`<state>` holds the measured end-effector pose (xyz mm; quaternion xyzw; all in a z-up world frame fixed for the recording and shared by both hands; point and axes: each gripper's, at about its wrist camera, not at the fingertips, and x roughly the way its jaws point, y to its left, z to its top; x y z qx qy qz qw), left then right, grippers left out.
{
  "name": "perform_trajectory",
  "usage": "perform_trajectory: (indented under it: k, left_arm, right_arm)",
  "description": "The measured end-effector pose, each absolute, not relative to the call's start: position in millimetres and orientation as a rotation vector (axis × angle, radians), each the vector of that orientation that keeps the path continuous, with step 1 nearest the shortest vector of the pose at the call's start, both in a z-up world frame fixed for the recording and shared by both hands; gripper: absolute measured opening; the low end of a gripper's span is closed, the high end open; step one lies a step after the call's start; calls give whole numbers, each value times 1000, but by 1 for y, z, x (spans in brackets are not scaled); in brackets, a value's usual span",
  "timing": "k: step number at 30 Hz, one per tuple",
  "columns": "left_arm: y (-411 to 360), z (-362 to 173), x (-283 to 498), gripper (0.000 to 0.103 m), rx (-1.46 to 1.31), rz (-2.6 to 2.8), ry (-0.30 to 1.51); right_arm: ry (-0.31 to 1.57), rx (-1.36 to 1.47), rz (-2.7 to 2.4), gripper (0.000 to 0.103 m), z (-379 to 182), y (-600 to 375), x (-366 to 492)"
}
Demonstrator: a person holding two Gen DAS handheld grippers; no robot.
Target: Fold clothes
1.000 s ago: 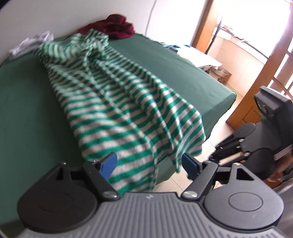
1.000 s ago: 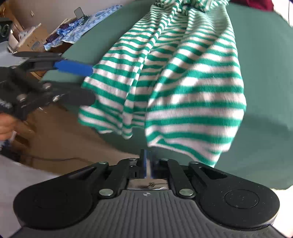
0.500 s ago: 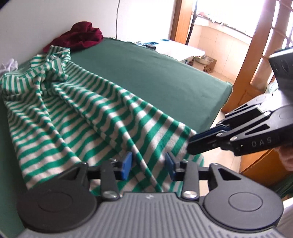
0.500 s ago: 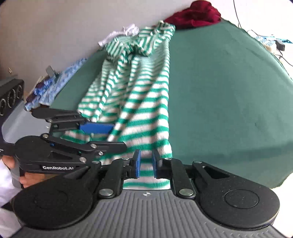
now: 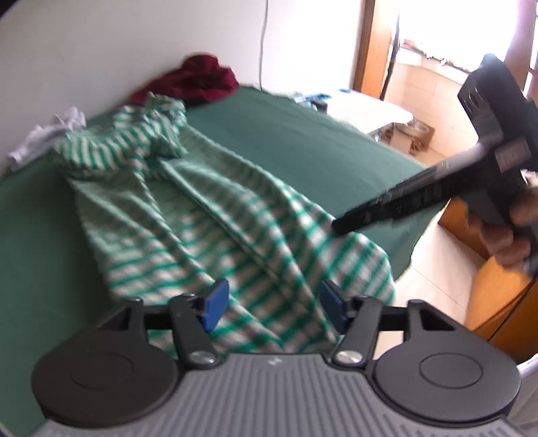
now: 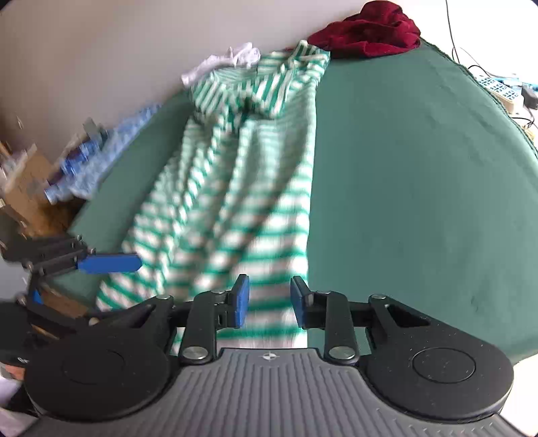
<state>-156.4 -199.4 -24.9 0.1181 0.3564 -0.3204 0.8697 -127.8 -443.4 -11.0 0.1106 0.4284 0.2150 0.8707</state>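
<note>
A green-and-white striped garment (image 5: 215,208) lies stretched lengthwise on the green bed (image 5: 319,151), collar end bunched near the wall and hem at the near edge. My left gripper (image 5: 273,302) hovers over the hem, its jaws opening, cloth beneath them but not pinched. In the right wrist view the same garment (image 6: 242,188) runs away from my right gripper (image 6: 269,299), whose jaws are also opening above the hem without pressing on it. One blue finger (image 6: 109,263) of the left gripper shows at the left. The right gripper's black fingers (image 5: 403,198) reach in, held by a hand (image 5: 504,235).
A maroon garment (image 6: 366,30) and a white cloth (image 6: 232,58) lie at the bed's far end by the wall. A blue patterned cloth (image 6: 94,158) and cardboard box (image 6: 23,181) sit beside the bed. A power strip (image 6: 497,89) lies far right. Wooden door (image 5: 497,302) beyond the bed's corner.
The right jaws went from shut to apart. The left jaws narrowed, then widened again. Both grippers pulled back over the hem, and the garment lies straighter along the bed.
</note>
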Motion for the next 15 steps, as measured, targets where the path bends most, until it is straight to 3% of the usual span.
perform_trajectory:
  k: [3, 6, 15]
  left_arm:
    - [-194, -15, -136, 67, 309, -642, 709]
    - [-192, -20, -106, 67, 296, -601, 724]
    - [-200, -57, -81, 73, 230, -488, 818]
  right_arm:
    - [836, 203, 440, 31, 12, -441, -94]
    - [762, 111, 454, 41, 24, -420, -53]
    - [724, -271, 506, 41, -29, -350, 56]
